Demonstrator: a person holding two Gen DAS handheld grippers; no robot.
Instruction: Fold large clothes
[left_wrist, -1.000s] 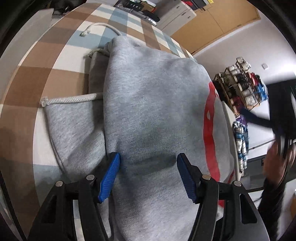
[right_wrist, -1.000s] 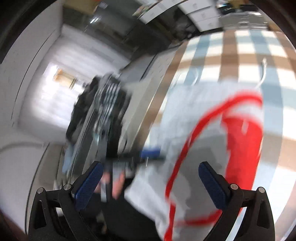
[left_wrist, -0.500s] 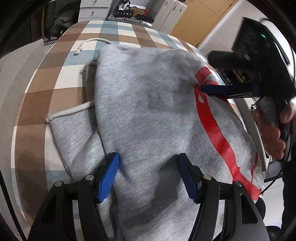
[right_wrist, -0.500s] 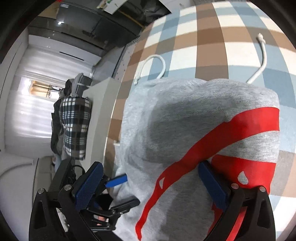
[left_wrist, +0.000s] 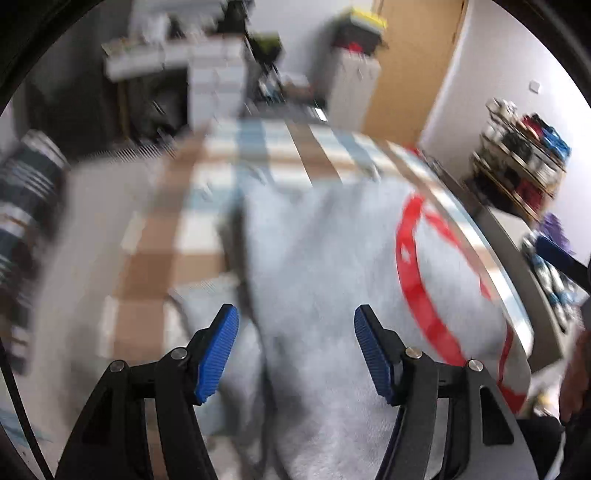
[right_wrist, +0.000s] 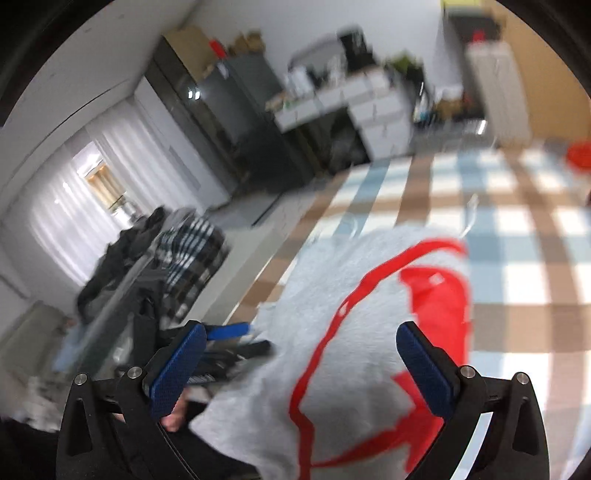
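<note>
Hoodie: the grey sweatshirt (left_wrist: 325, 280) with the red print lay folded in a thick bundle on the checked cloth (left_wrist: 159, 258), pushed up close to that cloth's right-hand edge in the left wrist view.
Red print: a red curved band (right_wrist: 436, 291) ran across the top layer of the sweatshirt, on the side nearest that same edge.
Left gripper: the left gripper (left_wrist: 295, 343) sat over the near end of the sweatshirt, blue pads spread fairly wide, nothing pinched between them. Honestly couldn't tell if the pads brushed the fabric, everything was smeared.
Right gripper: the right gripper (right_wrist: 299, 365) hung above the sweatshirt's printed side, fingers wide apart and empty too.
Background: a plaid garment (right_wrist: 192, 251) was heaped off to the left of the sweatshirt in the right wrist view, past the cloth's edge.
Sharpness: both views were pretty blurry, so small stuff was a wash.
</note>
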